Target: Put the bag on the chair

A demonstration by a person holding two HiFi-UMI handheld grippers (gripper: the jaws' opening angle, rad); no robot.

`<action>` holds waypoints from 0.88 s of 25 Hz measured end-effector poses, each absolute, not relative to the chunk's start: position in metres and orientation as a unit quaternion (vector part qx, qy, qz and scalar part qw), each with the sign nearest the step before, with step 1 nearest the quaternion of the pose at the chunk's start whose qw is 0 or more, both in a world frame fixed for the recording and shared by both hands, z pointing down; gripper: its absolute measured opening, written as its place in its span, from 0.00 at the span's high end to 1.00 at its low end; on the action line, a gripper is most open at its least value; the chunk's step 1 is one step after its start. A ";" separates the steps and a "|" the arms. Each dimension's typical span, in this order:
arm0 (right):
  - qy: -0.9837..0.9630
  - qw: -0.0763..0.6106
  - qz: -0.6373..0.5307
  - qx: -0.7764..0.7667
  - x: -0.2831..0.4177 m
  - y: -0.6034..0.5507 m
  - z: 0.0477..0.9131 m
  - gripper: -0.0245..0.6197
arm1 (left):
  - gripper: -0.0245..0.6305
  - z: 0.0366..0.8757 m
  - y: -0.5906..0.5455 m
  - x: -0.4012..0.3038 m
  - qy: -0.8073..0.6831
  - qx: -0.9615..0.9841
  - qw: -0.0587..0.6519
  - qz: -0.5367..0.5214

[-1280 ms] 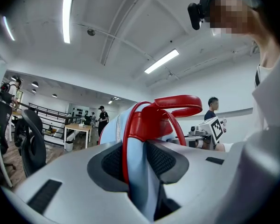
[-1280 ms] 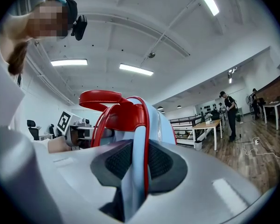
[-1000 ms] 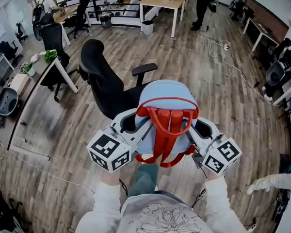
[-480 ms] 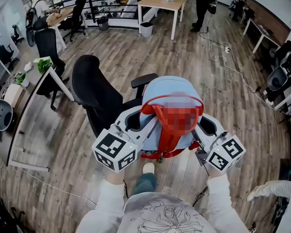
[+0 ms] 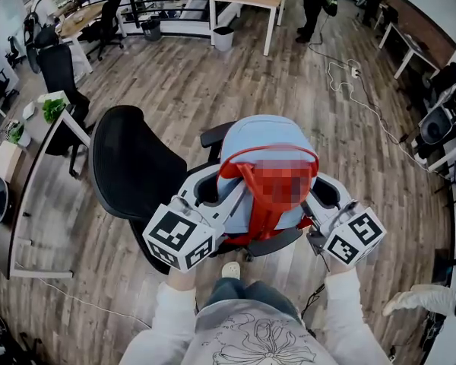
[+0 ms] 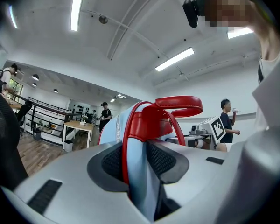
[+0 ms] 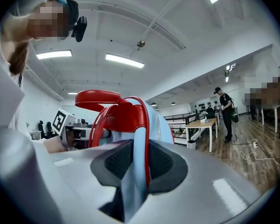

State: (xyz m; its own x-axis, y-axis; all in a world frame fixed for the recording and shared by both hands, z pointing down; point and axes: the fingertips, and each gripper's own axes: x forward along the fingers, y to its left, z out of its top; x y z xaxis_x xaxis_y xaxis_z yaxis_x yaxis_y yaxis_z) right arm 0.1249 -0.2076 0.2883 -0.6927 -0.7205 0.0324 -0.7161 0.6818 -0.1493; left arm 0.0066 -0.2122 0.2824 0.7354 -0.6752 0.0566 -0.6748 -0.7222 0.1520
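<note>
The left gripper (image 5: 210, 191) and right gripper (image 5: 320, 195) each clamp a strap of the bag (image 5: 260, 149), which hangs between them above the chair (image 5: 129, 166).

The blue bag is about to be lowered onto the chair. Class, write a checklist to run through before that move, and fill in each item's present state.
1. Jaws of the left gripper clamped on the bag: ok.
2. Jaws of the right gripper clamped on it: ok.
3. Bag upright, red handle on top: ok.
4. Bag over the chair, between its armrests: ok, as far as the head view shows.
5. Seat free of objects: cannot tell, the bag hides it.
</note>
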 end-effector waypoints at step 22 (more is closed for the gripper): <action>0.942 -0.064 -0.138 -0.298 0.103 -0.327 0.383 0.81 | 0.77 0.378 -0.301 -0.012 -0.468 0.868 0.163 0.021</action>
State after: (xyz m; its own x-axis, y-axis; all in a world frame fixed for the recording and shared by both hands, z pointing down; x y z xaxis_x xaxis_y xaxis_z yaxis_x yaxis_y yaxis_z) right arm 0.1027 -0.3270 0.3826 -0.8140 -0.5445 0.2026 -0.5797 0.7838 -0.2228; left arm -0.0116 -0.3013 0.3779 0.5608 -0.8061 0.1891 -0.8198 -0.5087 0.2629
